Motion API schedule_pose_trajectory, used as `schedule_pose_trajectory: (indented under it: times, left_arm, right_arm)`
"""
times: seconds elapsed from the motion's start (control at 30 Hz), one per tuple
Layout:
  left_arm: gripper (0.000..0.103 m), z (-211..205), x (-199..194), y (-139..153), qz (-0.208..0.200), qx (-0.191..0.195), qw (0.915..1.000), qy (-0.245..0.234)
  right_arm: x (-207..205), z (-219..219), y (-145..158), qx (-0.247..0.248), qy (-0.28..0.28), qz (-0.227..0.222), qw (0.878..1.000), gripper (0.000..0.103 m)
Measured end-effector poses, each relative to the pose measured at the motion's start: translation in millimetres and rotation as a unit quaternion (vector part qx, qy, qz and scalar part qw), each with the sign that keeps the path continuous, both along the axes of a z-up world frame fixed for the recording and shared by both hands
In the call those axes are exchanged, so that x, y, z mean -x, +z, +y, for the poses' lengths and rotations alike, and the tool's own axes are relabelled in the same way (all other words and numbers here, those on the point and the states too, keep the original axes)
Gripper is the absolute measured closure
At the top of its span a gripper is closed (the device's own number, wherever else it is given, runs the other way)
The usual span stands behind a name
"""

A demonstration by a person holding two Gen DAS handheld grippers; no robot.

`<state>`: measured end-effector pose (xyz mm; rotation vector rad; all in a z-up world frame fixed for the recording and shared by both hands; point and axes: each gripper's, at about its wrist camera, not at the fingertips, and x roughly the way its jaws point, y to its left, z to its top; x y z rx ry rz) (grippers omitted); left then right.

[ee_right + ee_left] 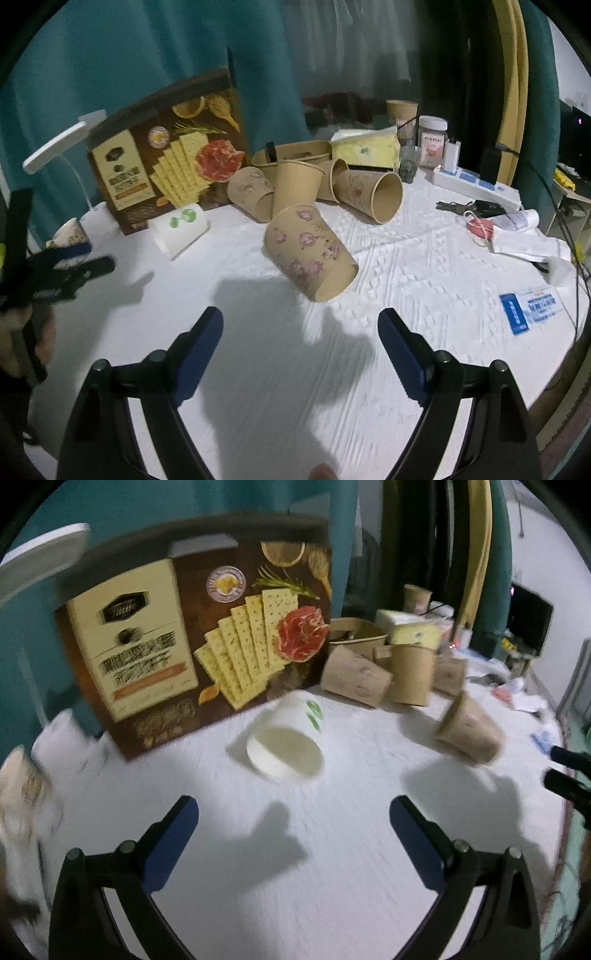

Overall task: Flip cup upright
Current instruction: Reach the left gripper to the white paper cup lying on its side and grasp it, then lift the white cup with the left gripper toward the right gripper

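Note:
A white paper cup [286, 740] with a green mark lies on its side on the white tablecloth, its mouth towards me. My left gripper [293, 812] stands open just short of it, nothing between its blue pads. The same white cup [180, 229] shows at the left of the right wrist view. A brown flowered cup [310, 254] lies on its side ahead of my right gripper [300, 325], which is open and empty. That brown cup [469, 731] appears at the right of the left wrist view. The left gripper [98, 256] shows at the far left.
A cracker box [192, 635] stands behind the white cup. Several brown cups [303, 184], lying and upright, crowd the back with a yellow pack [365, 147]. A power strip [476, 184], keys [469, 208], a tube [517, 221] and a blue card [532, 306] lie right. A lamp [55, 147] stands left.

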<state>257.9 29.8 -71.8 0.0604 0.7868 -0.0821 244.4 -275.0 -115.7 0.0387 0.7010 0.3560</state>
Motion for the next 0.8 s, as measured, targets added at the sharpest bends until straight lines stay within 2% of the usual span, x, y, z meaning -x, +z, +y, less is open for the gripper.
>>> schedule_pose_trajectory:
  times: [0.13,0.23,0.4,0.43,0.5,0.6,0.8]
  left_arm:
    - [0.0,0,-64,-15,0.013,-0.037,0.999,-0.021]
    - [0.0,-2,-101,-30,0.04,-0.055,0.997,-0.037]
    - [0.002,-10,-123,-43,0.065,-0.054,0.9926,-0.087]
    - [0.006,-12,-125,-45,0.071,-0.049,0.9919,-0.093]
    - [0.022,-13,-126,-48,0.086,-0.045,0.9902,-0.101]
    - [0.04,-14,-123,-50,0.095,-0.039,0.9881,-0.114]
    - [0.043,-21,-86,-28,0.081,-0.029,0.9871,-0.135]
  right_arm:
    - [-26,2,-9,-0.001,-0.003,0.018,1.0,0.019]
    - [-39,0,-16,-0.007,-0.009,0.029,0.999,0.019]
    - [-49,-5,-23,-0.015,-0.019,0.042,0.999,0.019]
    - [-50,-6,-24,-0.017,-0.021,0.044,0.999,0.019]
    - [-50,-8,-26,-0.021,-0.023,0.046,0.998,0.019]
    - [-48,-11,-27,-0.024,-0.024,0.046,0.998,0.019]
    - [-30,-20,-24,-0.031,-0.028,0.039,0.998,0.019]
